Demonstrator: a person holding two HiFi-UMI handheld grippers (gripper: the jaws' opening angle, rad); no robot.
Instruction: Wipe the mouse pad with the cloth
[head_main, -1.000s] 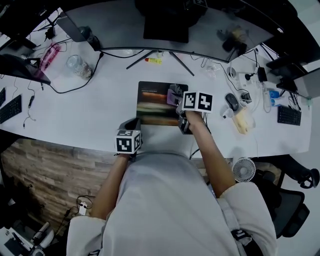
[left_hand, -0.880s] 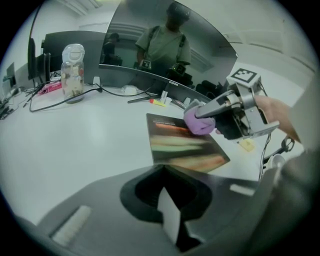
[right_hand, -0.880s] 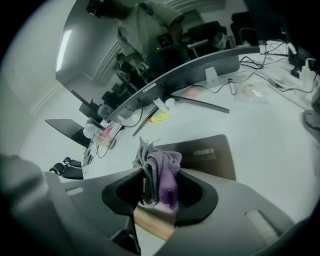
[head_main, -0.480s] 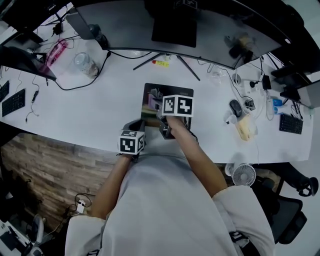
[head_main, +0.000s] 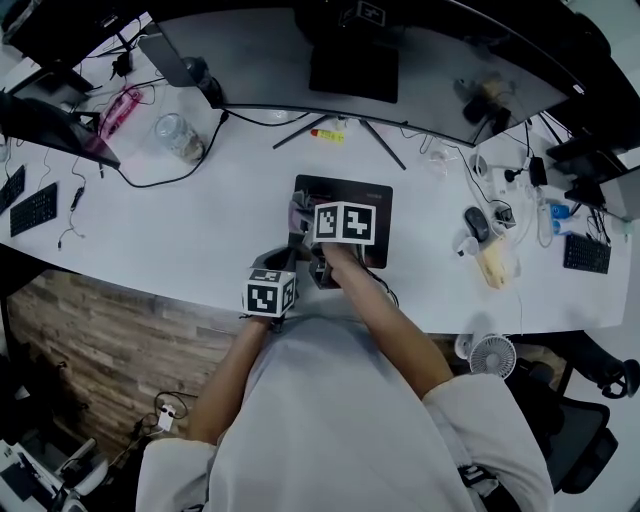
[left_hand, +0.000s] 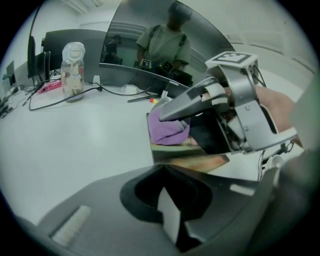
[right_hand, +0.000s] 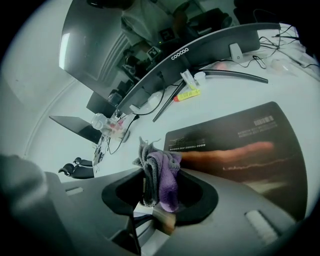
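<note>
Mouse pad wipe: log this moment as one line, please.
step: wipe | right gripper: shut on cloth, at left part of mouse pad | left gripper: shut, empty, near desk edge

Bright, even overhead light whitens the desk (head_main: 230, 230); gripper views bulge fisheye, black-cornered, foreground blurred at six o'clock.

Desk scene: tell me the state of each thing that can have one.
Right gripper: shut on the cloth.
Left gripper: shut, empty.
Cloth: bunched, at the mouse pad's left edge.
Mouse pad: lying flat on the desk.
Monitor: screen dark.
Jar: upright, lid on.
</note>
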